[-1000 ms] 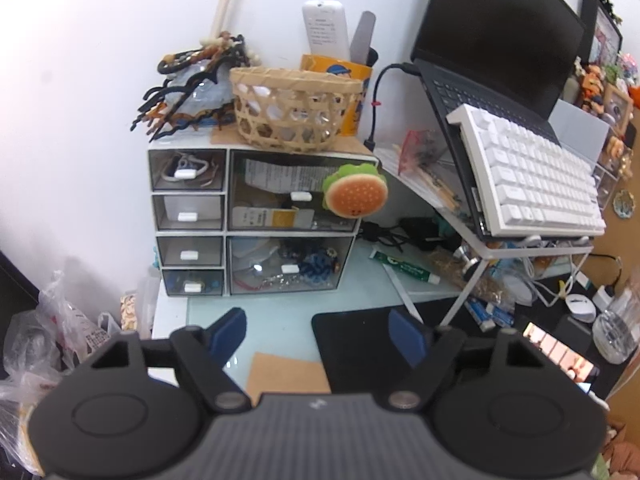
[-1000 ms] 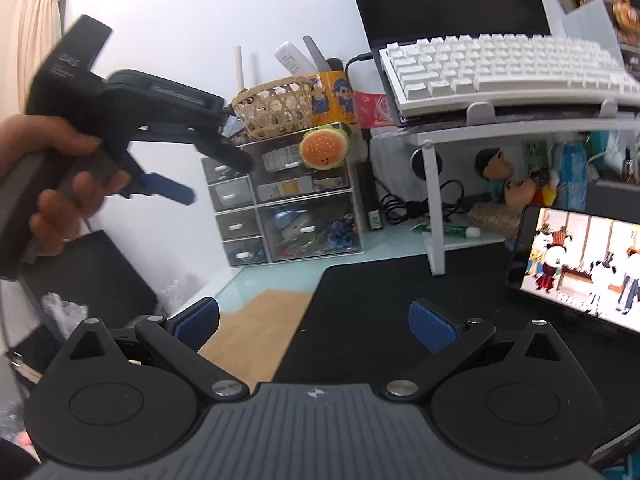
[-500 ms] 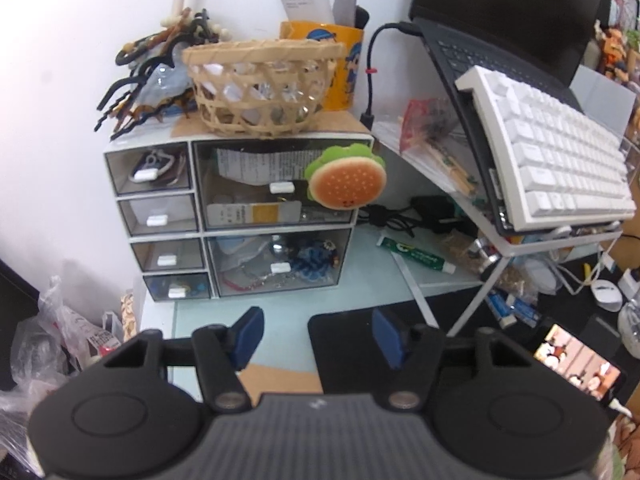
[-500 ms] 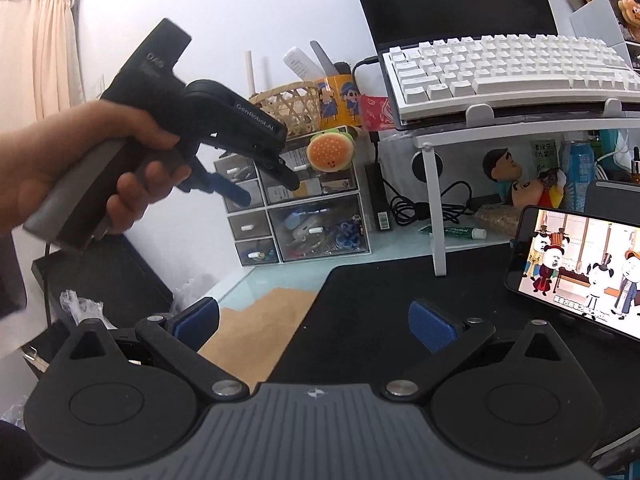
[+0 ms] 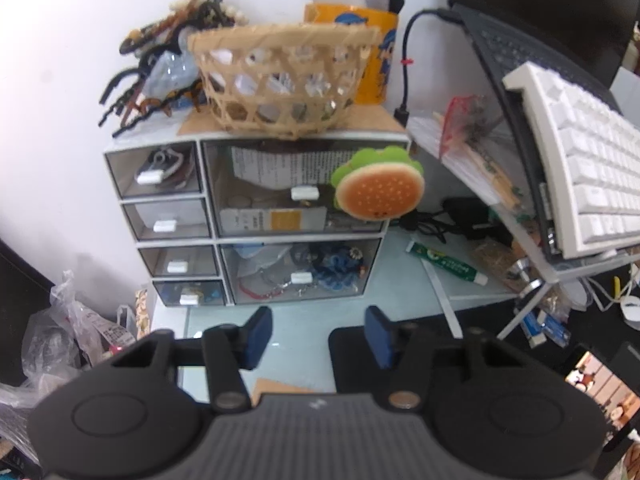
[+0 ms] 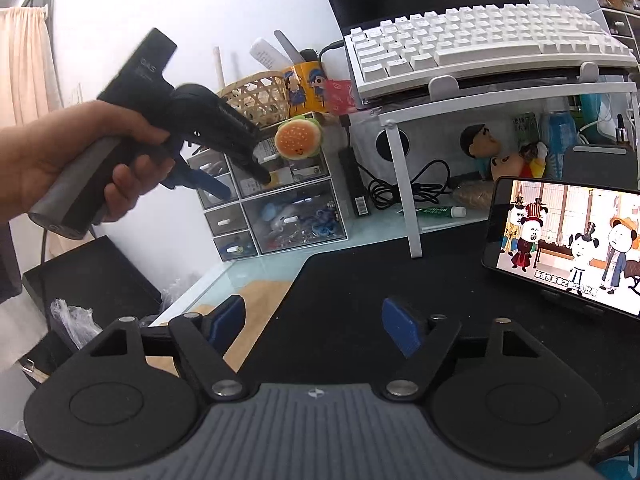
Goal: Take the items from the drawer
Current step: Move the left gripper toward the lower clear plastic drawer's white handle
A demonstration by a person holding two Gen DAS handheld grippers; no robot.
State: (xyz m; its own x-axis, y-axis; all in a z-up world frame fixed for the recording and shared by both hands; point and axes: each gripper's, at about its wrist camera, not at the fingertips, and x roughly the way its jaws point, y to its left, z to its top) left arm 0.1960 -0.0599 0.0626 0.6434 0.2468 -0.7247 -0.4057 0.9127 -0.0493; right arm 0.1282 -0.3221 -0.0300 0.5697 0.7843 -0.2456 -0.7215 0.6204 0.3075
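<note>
the left claw [image 5: 316, 334] has come closer to the drawer unit [image 5: 256, 220], its jaws open and empty. the right claw [image 6: 316, 320] hangs open over the bench [image 6: 256, 276]. all drawers look shut; best to aim squarely at one white handle [image 5: 301, 278], then pull straight.

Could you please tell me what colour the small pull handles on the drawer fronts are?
The drawer handles are white, clearest in the left wrist view.

Woven basket [image 5: 280, 80] beside orange cup [image 5: 372, 60], white keyboard [image 6: 480, 44] on a stand, lit phone [image 6: 568, 240] below.
</note>
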